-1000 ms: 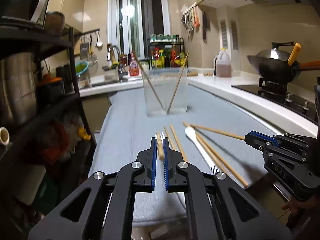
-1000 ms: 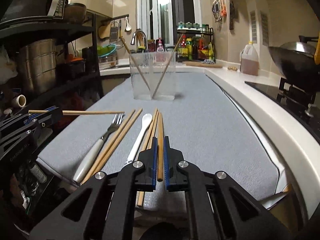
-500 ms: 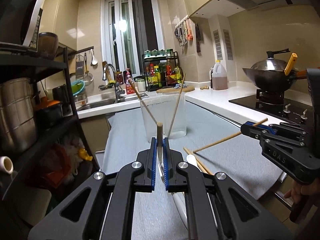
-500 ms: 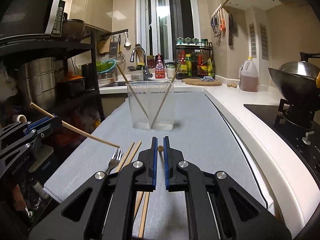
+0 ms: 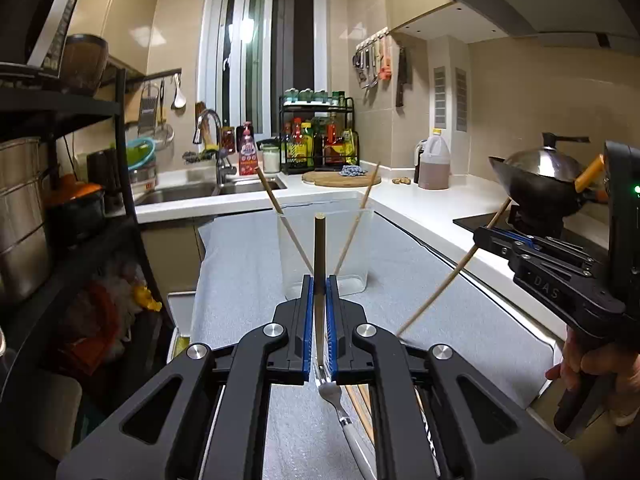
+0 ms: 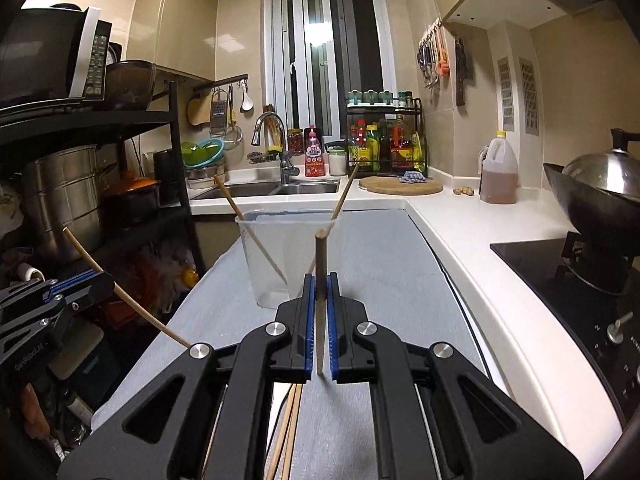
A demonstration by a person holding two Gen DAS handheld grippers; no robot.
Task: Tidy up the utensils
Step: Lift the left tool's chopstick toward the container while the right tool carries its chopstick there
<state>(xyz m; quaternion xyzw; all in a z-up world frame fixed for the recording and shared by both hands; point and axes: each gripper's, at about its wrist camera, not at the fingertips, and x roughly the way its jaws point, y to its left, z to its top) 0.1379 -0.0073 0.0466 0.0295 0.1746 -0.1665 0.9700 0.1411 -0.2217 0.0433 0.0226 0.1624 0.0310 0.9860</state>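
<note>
Left gripper (image 5: 319, 286): fingers clamped on a wooden chopstick (image 5: 319, 248), which stands upright between the blue pads, top end in front of the clear container (image 5: 348, 280). From the right wrist view the same stick runs diagonally through the left gripper (image 6: 100, 280).

Right gripper (image 6: 319, 286): fingers clamped on a second chopstick (image 6: 320, 264), near upright, tip level with the container (image 6: 264, 264) rim. From the left wrist view it slants through the right gripper (image 5: 482, 236), held off the desk.

Container sits on the grey mat (image 5: 248, 272) covering the desk, just ahead of both grippers. Two chopsticks (image 6: 240, 216) already stand inside it, crossed and leaning on opposite walls.

On the mat below the left fingers: a white-handled fork (image 5: 340, 408) and more chopsticks (image 5: 362, 404) beside it. Loose chopsticks (image 6: 290, 420) also lie under the right gripper.
</note>
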